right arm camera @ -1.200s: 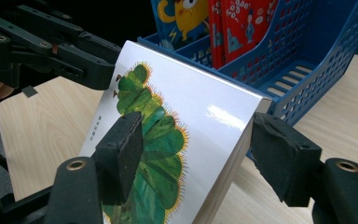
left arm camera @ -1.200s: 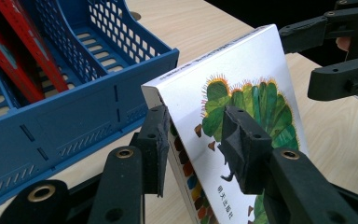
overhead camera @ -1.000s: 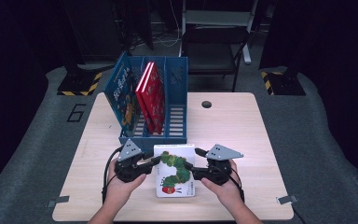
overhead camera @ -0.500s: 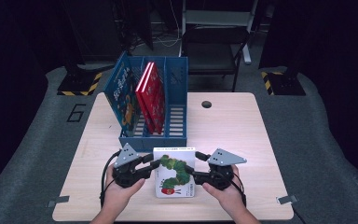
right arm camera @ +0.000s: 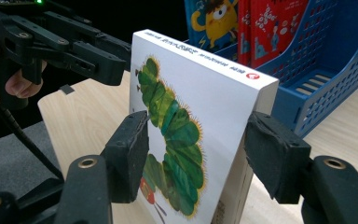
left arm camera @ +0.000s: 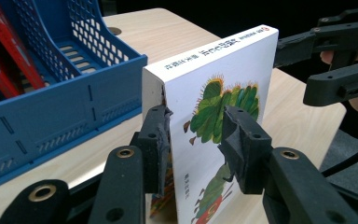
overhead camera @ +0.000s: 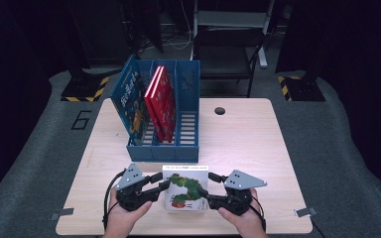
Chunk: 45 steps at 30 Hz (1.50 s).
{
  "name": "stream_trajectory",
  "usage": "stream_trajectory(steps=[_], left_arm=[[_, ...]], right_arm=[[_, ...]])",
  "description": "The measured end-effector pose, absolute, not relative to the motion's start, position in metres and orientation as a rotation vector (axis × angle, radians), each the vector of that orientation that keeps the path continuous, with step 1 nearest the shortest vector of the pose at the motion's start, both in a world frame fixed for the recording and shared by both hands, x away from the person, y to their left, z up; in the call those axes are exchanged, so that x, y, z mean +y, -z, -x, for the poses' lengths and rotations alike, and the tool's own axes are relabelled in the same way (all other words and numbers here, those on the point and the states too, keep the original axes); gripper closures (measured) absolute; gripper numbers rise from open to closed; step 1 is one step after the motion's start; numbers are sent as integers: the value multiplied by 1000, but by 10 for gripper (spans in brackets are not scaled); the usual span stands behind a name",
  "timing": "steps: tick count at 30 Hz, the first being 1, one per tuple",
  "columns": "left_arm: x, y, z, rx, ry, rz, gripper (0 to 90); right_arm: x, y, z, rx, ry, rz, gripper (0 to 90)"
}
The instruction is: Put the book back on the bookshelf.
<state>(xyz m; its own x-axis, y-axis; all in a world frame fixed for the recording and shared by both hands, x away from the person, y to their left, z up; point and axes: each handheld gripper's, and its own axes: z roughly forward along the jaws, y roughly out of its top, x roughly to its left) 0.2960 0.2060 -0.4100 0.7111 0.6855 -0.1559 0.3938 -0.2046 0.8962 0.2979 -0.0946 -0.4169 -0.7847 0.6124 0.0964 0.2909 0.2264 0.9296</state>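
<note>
A white picture book with a green caterpillar cover (overhead camera: 186, 188) (left arm camera: 214, 93) (right arm camera: 191, 93) stands tilted on its bottom edge near the table's front. My left gripper (overhead camera: 162, 184) (left arm camera: 198, 140) grips its left edge, one pad on the back and one on the cover. Those jaws have just eased a little wider with the book still between them. My right gripper (overhead camera: 213, 188) (right arm camera: 196, 154) straddles the right edge. Its jaws have just been closing on the book, and a gap still shows at the cover-side pad.
A blue slotted file rack (overhead camera: 163, 148) (left arm camera: 51, 116) (right arm camera: 326, 93) stands just behind the book, holding a blue book (overhead camera: 131, 99) and red books (overhead camera: 161, 99). The wooden table (overhead camera: 243, 148) has a cable hole (overhead camera: 220, 110). A chair (overhead camera: 228, 49) stands beyond it.
Both hands and the book have shifted toward the table's front edge, away from the rack. The book keeps its tilt.
</note>
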Motion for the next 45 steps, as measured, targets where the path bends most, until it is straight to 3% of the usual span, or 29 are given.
stream_trajectory(steps=[7, 14, 32, 40, 45], left_arm=[[206, 416, -286, 849, -288, -1853, 570], [201, 438, -289, 879, -262, -1927, 583], [204, 463, -302, 911, -199, -2014, 516], [214, 455, -311, 932, -243, -1967, 370], [207, 455, -316, 900, -253, -1988, 341]], right_arm=[[-95, 424, -290, 2253, -1586, -847, 399], [-95, 431, -287, 2261, -1580, -837, 406], [-93, 461, -300, 2404, -1494, -881, 477], [-93, 467, -304, 2437, -1475, -898, 538], [-94, 469, -304, 2442, -1458, -897, 536]])
